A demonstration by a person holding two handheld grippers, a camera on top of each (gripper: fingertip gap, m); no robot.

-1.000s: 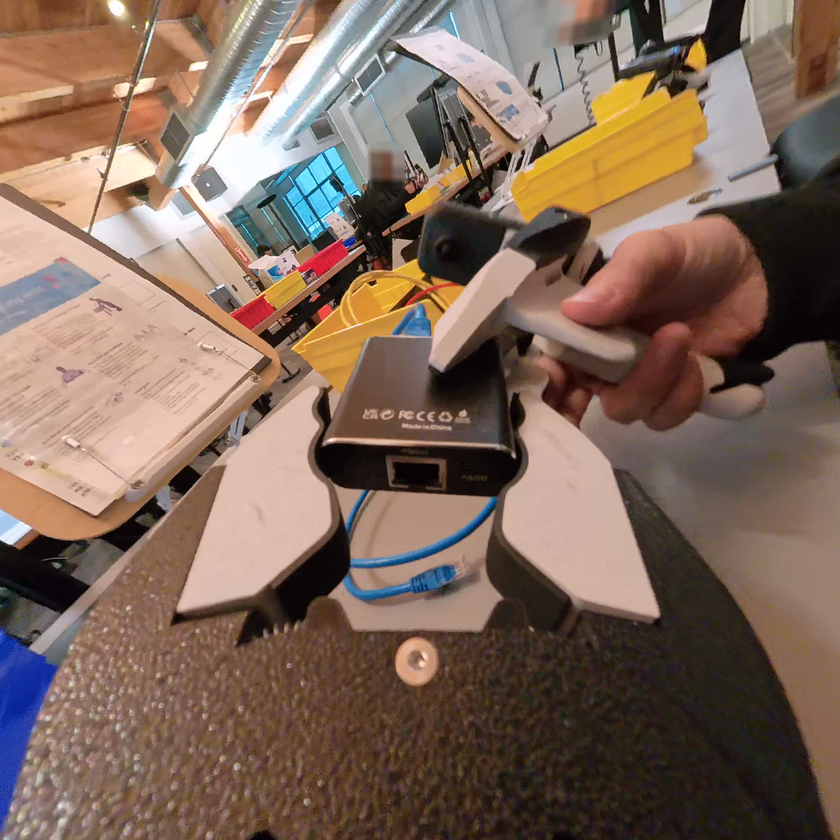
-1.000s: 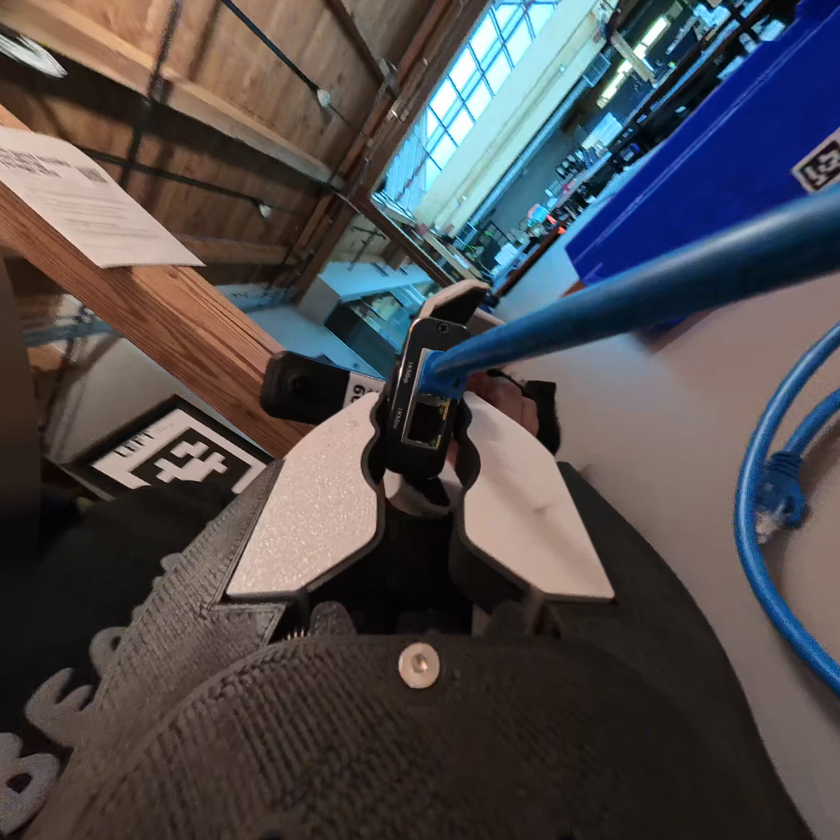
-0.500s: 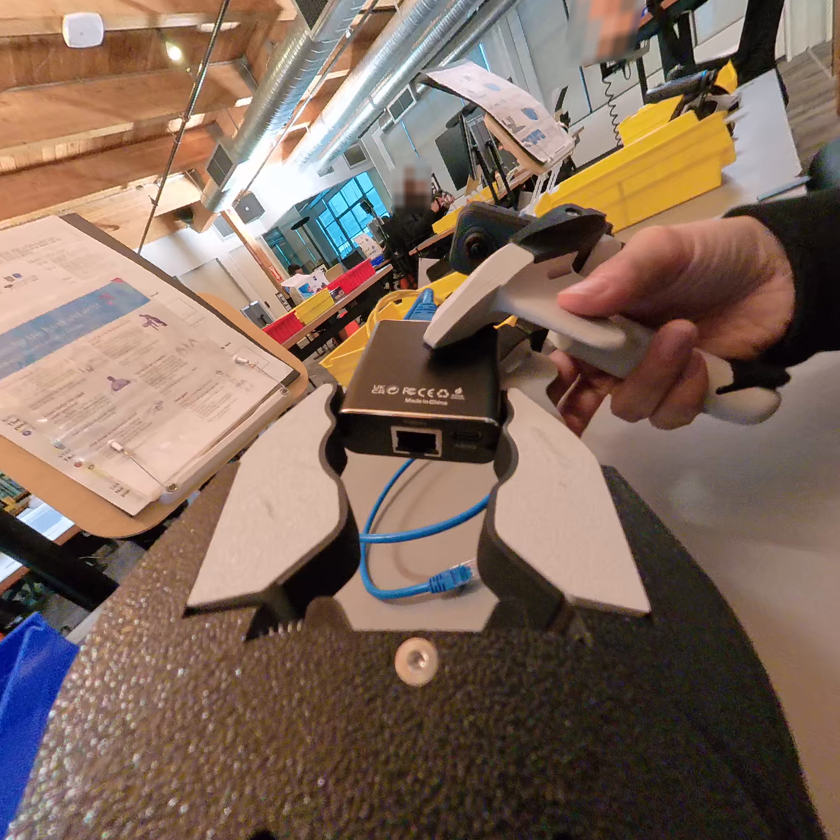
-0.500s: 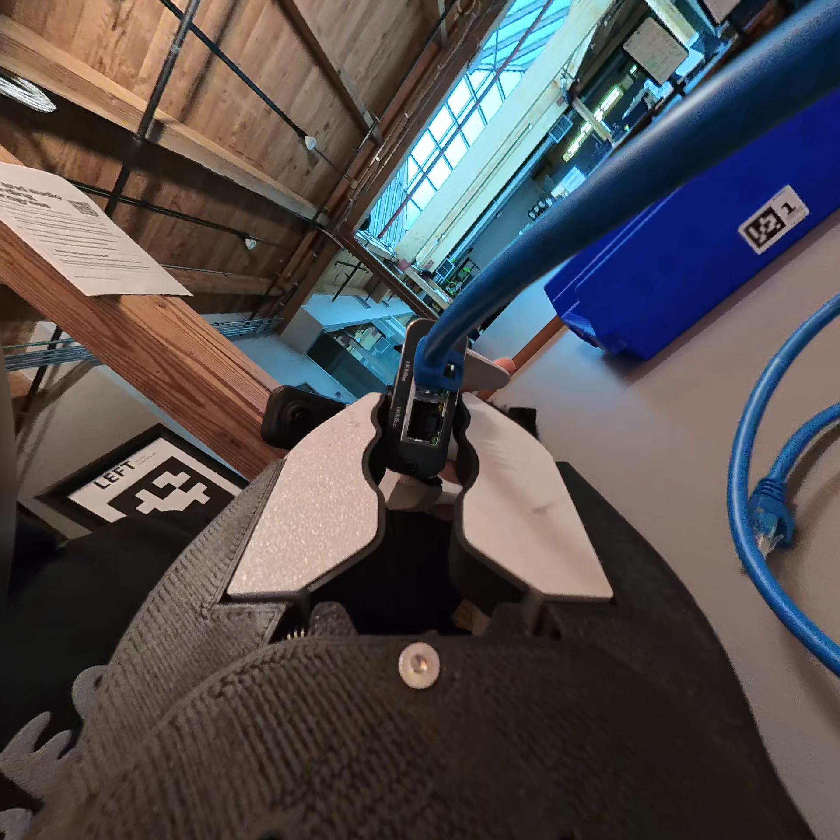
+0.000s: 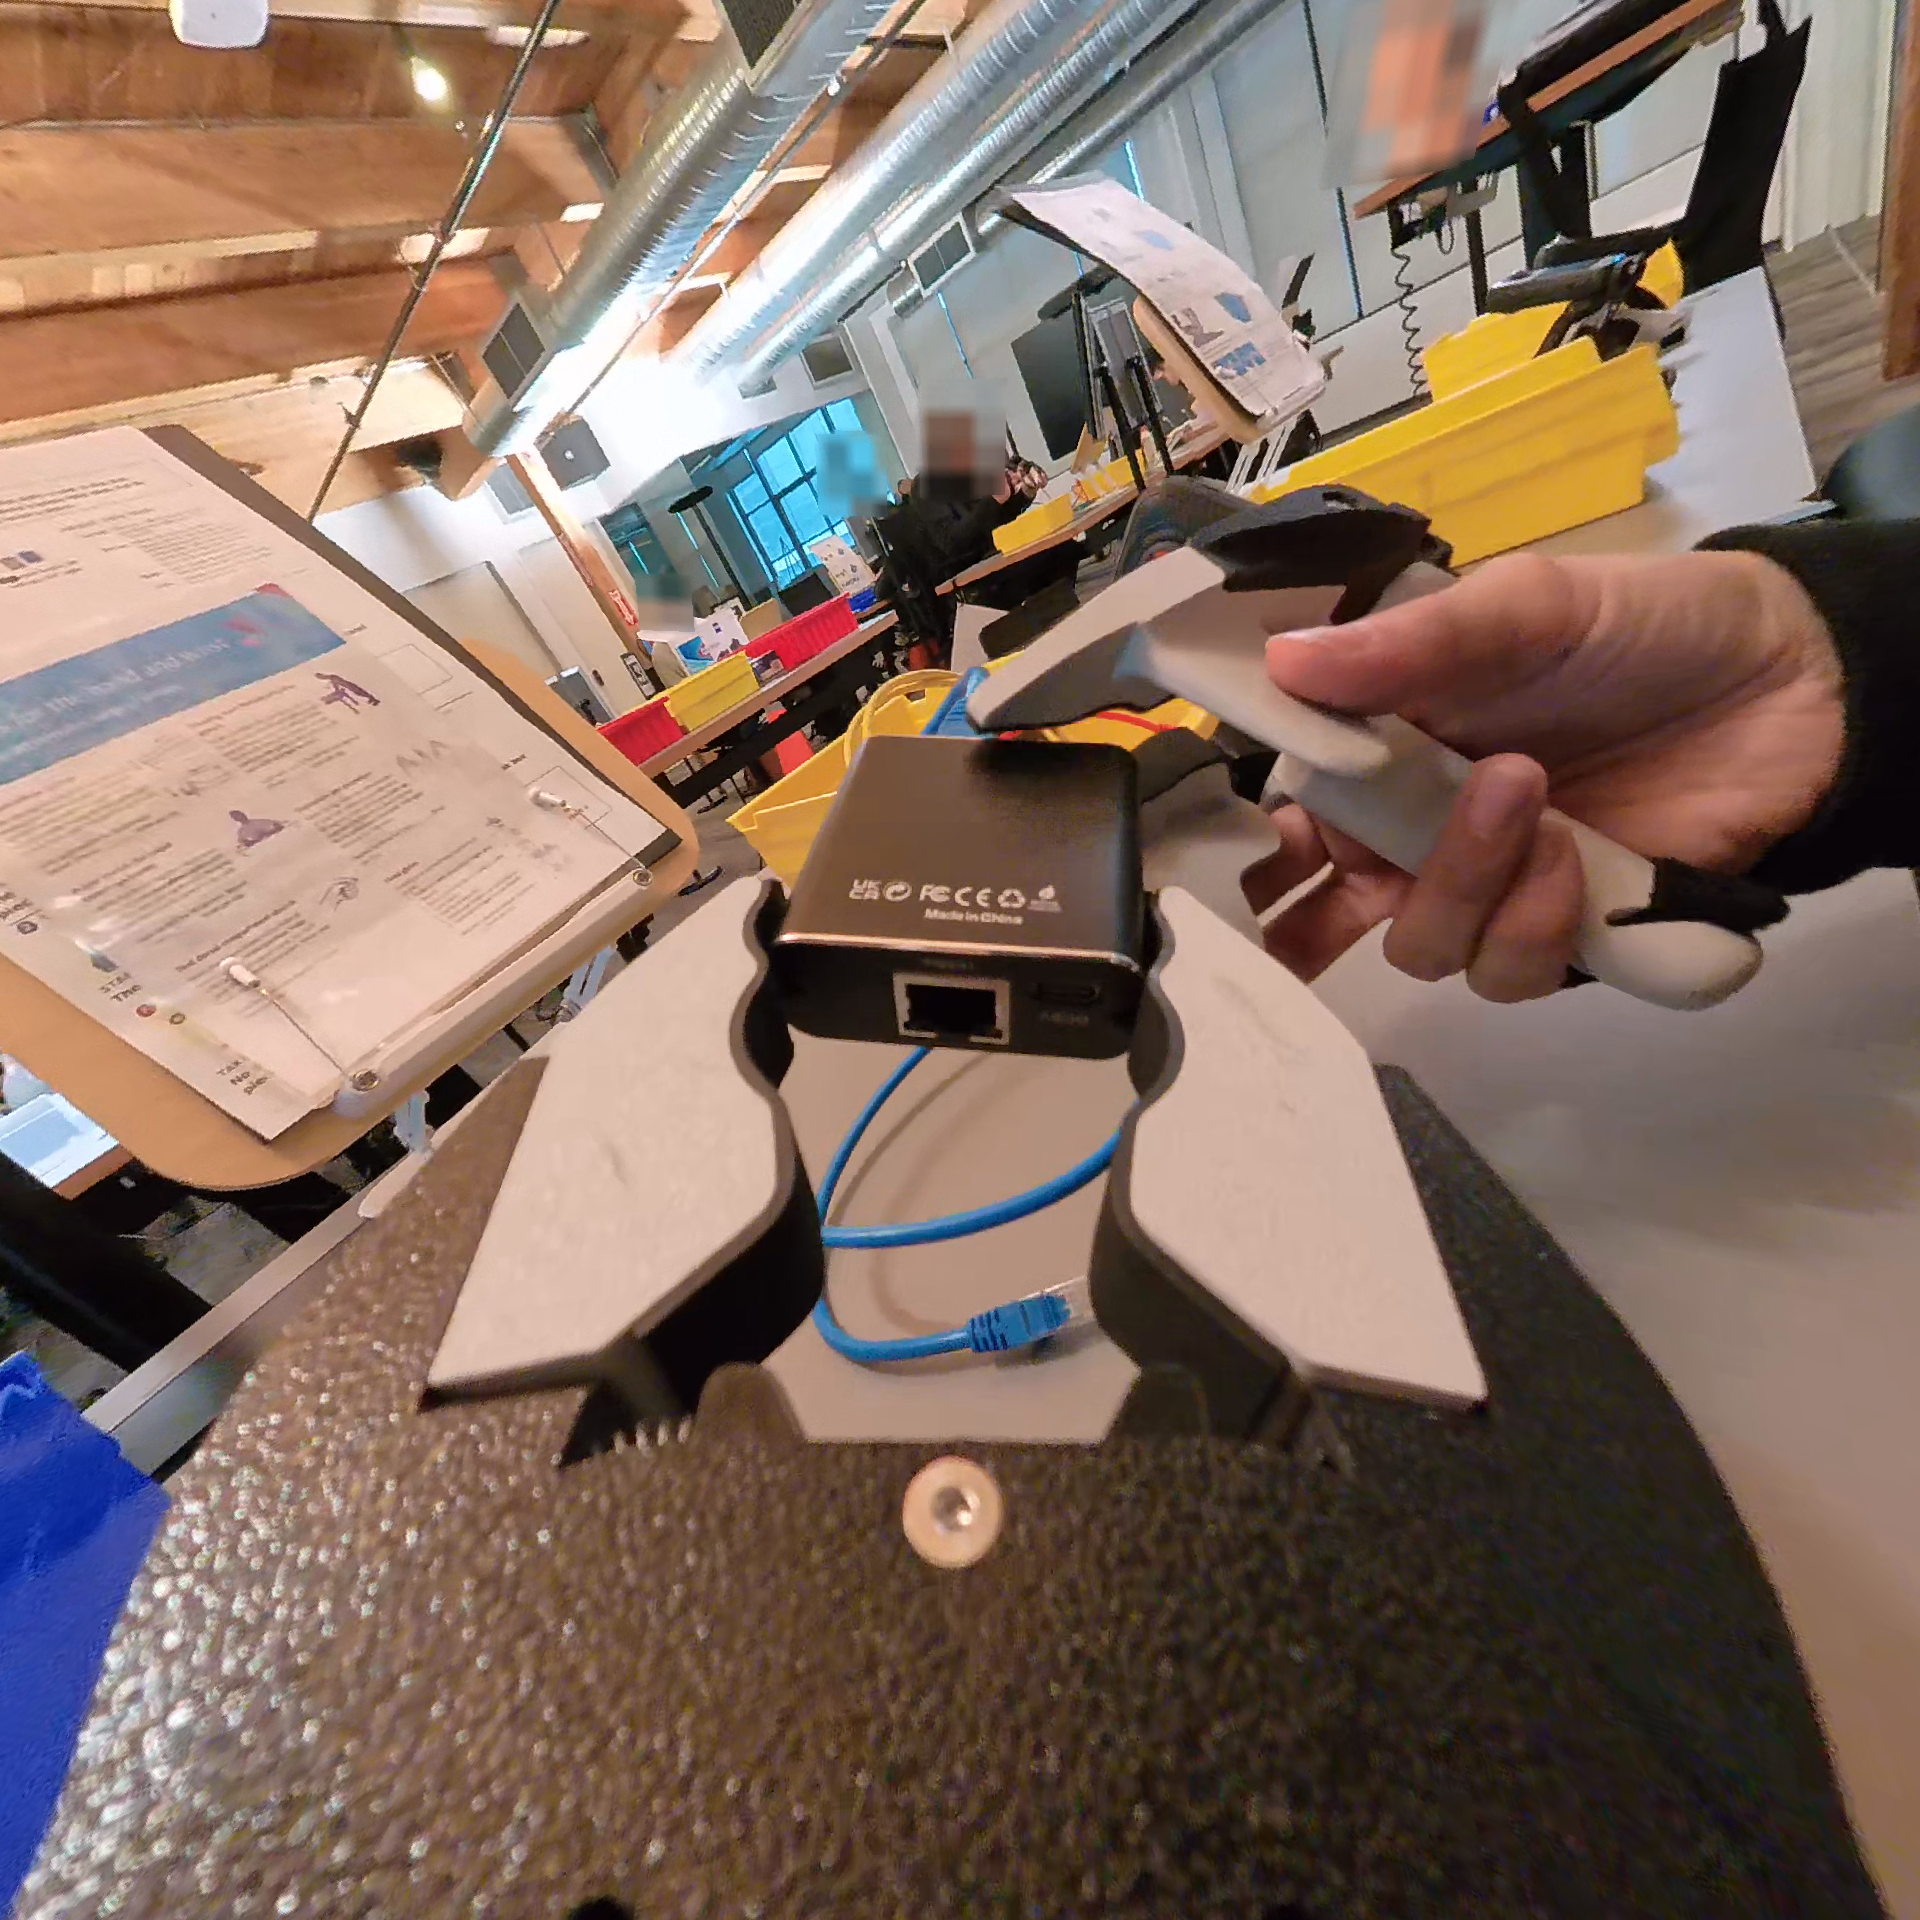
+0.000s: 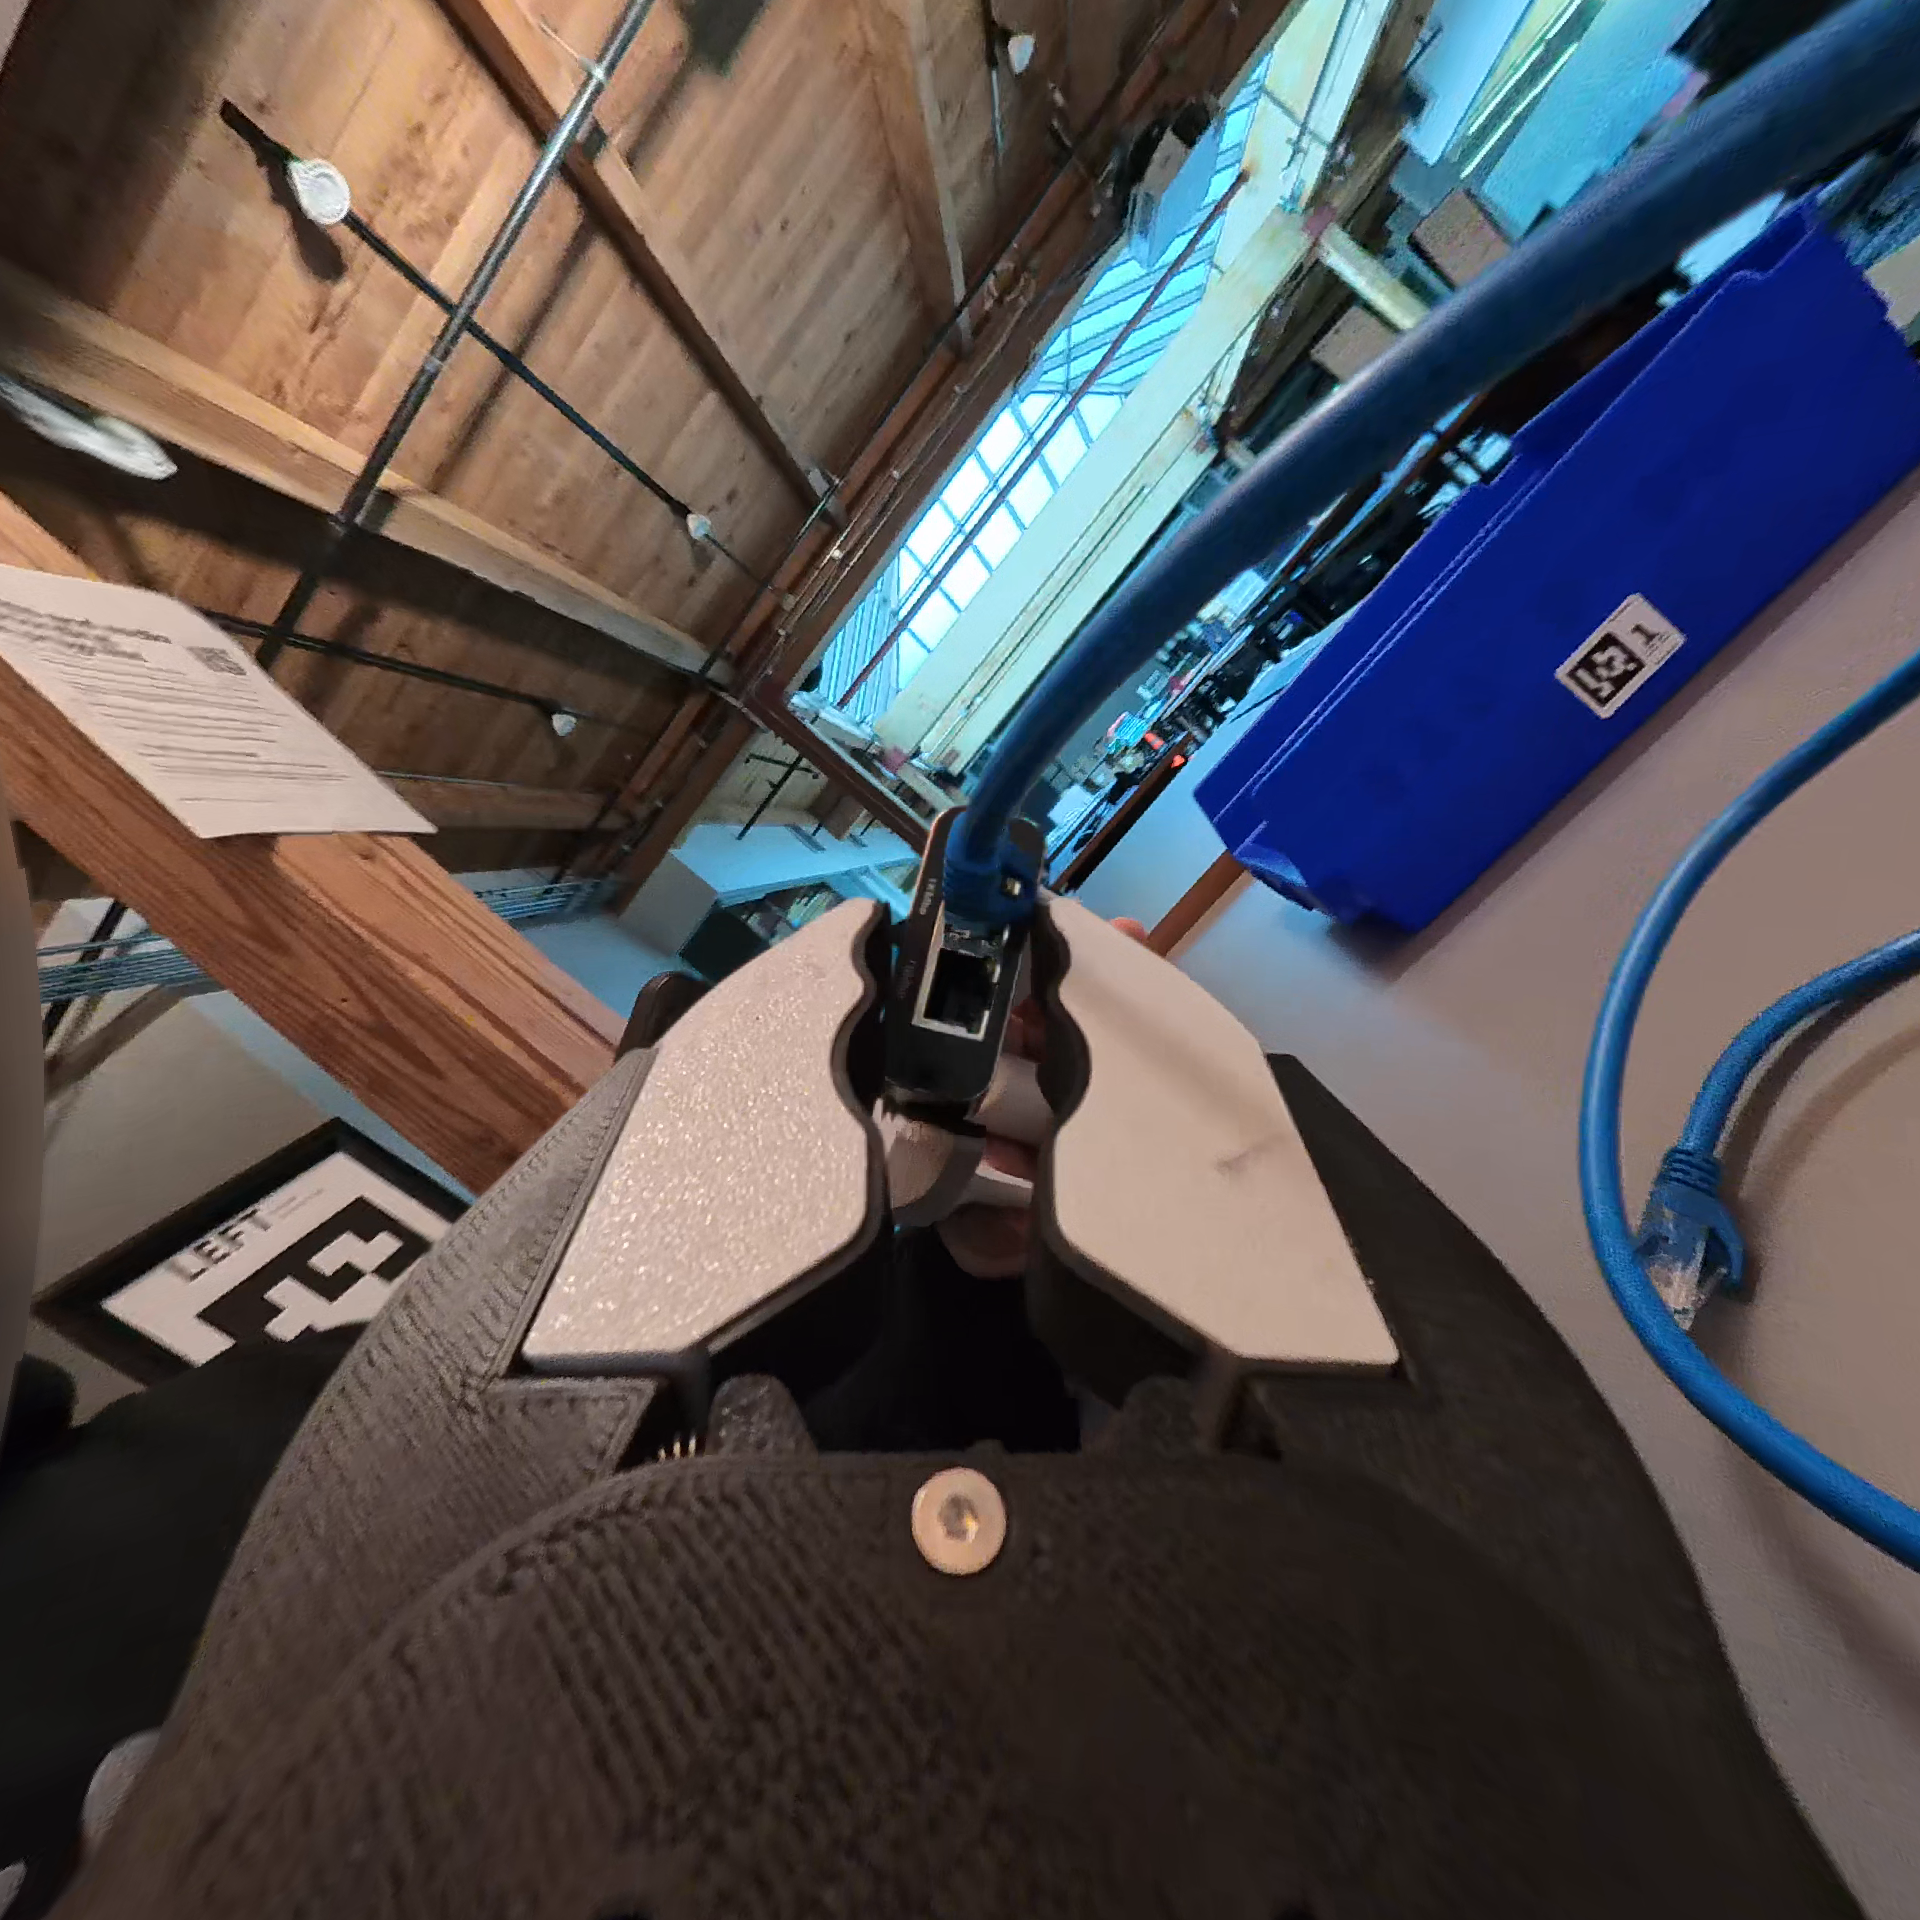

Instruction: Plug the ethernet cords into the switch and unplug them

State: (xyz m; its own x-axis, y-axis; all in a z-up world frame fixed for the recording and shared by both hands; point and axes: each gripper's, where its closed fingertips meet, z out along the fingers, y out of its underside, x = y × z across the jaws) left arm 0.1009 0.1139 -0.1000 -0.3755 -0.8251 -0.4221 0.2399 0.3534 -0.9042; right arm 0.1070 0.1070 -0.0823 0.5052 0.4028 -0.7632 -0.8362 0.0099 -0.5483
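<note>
Two grippers meet on one black switch (image 5: 961, 894), held off the table. The left gripper (image 5: 958, 997) clamps it by its sides between the fingertips, the near face with one empty port turned back toward the camera. Below that grip, between the fingers, a blue cord (image 5: 935, 1236) lies looped on the grey table (image 5: 1621, 1195) with its free plug (image 5: 1023, 1325) unplugged. Just beyond the switch, the right gripper (image 5: 1049, 748), held in a hand (image 5: 1579, 758), comes in from the right, its upper finger lying over the switch's far top edge.

From the right gripper (image 6: 961, 997), the switch (image 6: 951, 997) stands on edge between the narrow fingertips, which pinch its thin faces. A second blue cord (image 6: 1195, 499) is plugged into the upper port on this face and arcs up and off to the right, crossing the view ahead; the port below it is empty. To the right on the table (image 6: 1403, 1039) lies the loose cord with its plug (image 6: 1683, 1236). Farther right sits a blue bin (image 6: 1558, 707).

Left of the left gripper a tilted board with a printed sheet (image 5: 239, 790) stands close. Farther ahead sit yellow bins (image 5: 1475, 457).
</note>
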